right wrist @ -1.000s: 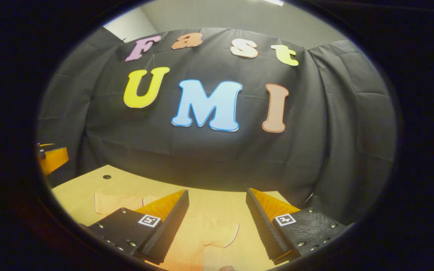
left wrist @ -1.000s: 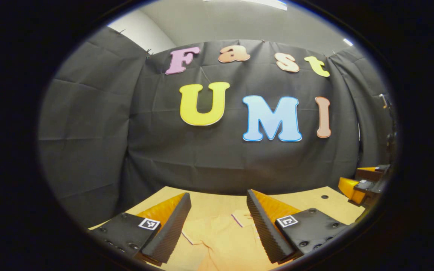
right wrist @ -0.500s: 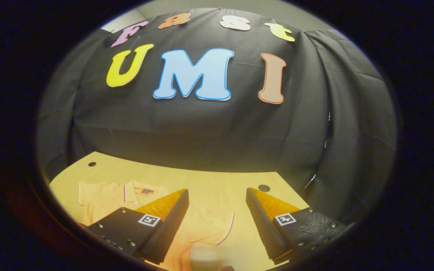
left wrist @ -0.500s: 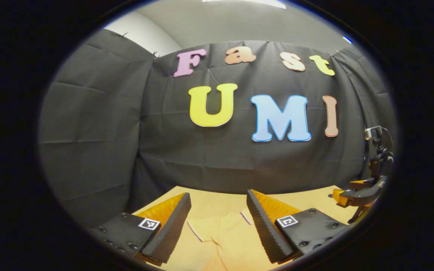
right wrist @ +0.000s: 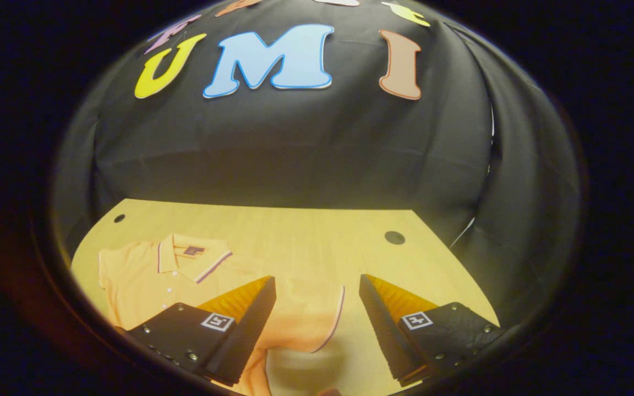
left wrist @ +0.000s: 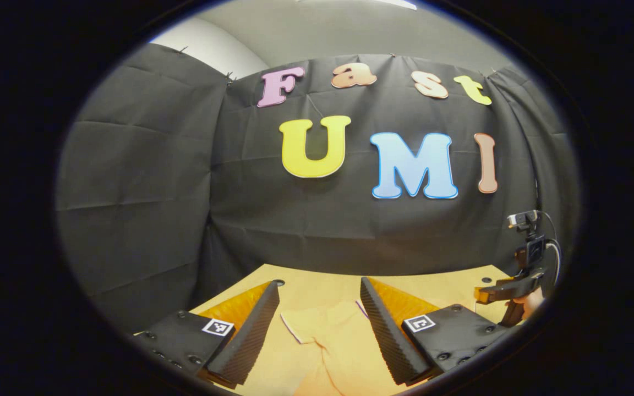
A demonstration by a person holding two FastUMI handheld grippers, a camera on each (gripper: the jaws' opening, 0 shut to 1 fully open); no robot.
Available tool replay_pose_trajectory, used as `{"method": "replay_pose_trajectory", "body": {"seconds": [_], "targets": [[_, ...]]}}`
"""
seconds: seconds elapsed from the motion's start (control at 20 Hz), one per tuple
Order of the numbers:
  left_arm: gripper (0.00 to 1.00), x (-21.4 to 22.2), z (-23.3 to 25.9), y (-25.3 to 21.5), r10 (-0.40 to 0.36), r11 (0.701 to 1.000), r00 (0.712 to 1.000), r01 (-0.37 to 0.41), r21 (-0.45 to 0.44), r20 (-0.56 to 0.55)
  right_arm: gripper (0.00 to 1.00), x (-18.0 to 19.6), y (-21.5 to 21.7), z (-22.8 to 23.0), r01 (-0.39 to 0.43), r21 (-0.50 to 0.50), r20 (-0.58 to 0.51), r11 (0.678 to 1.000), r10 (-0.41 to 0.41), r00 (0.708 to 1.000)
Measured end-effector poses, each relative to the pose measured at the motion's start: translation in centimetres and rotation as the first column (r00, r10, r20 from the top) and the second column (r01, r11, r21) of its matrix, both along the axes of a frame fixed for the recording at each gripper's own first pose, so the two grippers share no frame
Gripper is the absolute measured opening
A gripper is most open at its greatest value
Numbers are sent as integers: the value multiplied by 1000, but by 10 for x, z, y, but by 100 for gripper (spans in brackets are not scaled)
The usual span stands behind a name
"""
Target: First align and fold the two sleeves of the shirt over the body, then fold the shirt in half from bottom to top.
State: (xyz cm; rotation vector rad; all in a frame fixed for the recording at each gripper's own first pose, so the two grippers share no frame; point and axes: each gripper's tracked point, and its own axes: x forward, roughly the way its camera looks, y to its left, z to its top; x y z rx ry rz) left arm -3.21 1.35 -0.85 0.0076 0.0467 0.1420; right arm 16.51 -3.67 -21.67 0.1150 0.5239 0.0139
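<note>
Since a second ago my right gripper (right wrist: pixel 317 305) has tipped forward and down, so more of the tabletop (right wrist: pixel 306 236) and the shirt (right wrist: pixel 146 280) has come under it; my left gripper (left wrist: pixel 320 311) has turned a little, and the sleeve below it has slid between its fingers.

My right fingers (right wrist: pixel 375 308) stand wide apart, holding nothing. The orange shirt lies flat on the tabletop, toward the left edge in the right gripper view, its collar (right wrist: pixel 193 257) pointing to the far edge by the booth wall. Its one sleeve (right wrist: pixel 306 324) spreads out between my right fingers, the striped cuff (right wrist: pixel 337 316) lying in the gap nearer the right finger. The sleeve is below the fingers, and I cannot tell whether they touch it.

My left fingers (left wrist: pixel 377 319) are wide apart too, and empty. In the left gripper view the other sleeve (left wrist: pixel 322 330) lies in the gap between them, its cuff edge toward the far edge of the tabletop. At the right rim of that view my right gripper (left wrist: pixel 507 294) shows over the tabletop, a hand (left wrist: pixel 529 302) behind it.
</note>
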Motion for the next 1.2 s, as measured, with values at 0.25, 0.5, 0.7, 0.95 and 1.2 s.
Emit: {"method": "replay_pose_trajectory", "body": {"seconds": [0.25, 0.5, 0.7, 0.95, 1.2], "targets": [[99, -9, -10, 13, 35, 999, 999, -35, -28, -24, 95, 13, -3, -47, 34, 32, -117, 999, -30, 993], [94, -17, -21, 18, 55, 998, 998, -56, -35, -44, 95, 18, -2, -86, 49, 46, -226, 998, -37, 973], [94, -17, -26, 19, 62, 997, 997, -64, -41, -47, 95, 22, 2, -103, 64, 90, -275, 994, -37, 961], [94, -12, -28, 17, 60, 997, 997, -62, -46, -41, 82, 24, -2, -109, 70, 83, -288, 994, -43, 957], [94, -9, -31, 15, 52, 997, 998, -54, -54, -39, 26, 23, 2, -108, 47, 90, -297, 995, -19, 955]]}}
